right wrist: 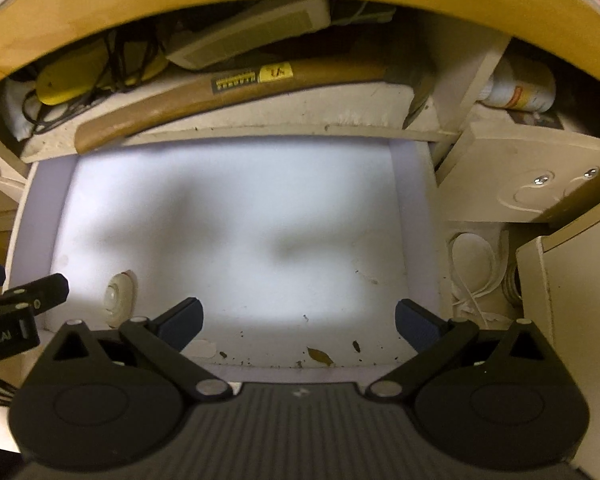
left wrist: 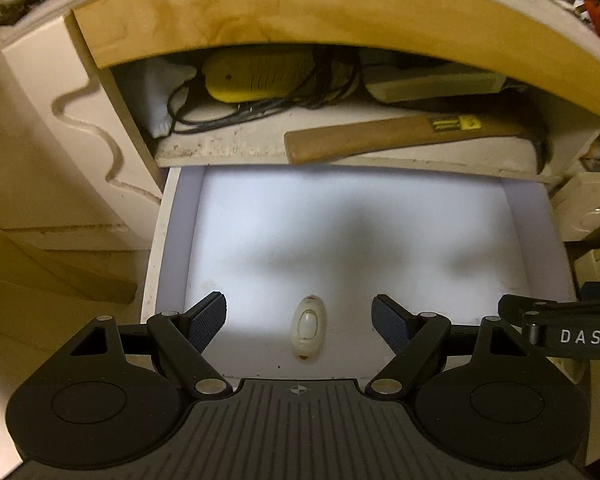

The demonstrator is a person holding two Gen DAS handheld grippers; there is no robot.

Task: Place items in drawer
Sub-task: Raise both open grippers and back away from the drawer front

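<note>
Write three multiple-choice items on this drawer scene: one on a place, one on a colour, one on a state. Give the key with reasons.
1. Where does the white oval switch lie?
A. on the shelf beside the hammer
B. on the floor of the open drawer
C. between shut tongs

2. What colour is the corded device on the shelf above the drawer?
A. yellow
B. red
C. green

3. How do the left tongs stand?
A. shut on the switch
B. open and empty
C. shut on nothing

Key: 1 B, the switch rests on the white drawer floor near its front. 2 A, its casing is yellow beside the hammer. 3 B, the pads stand wide apart, clear of the switch.
</note>
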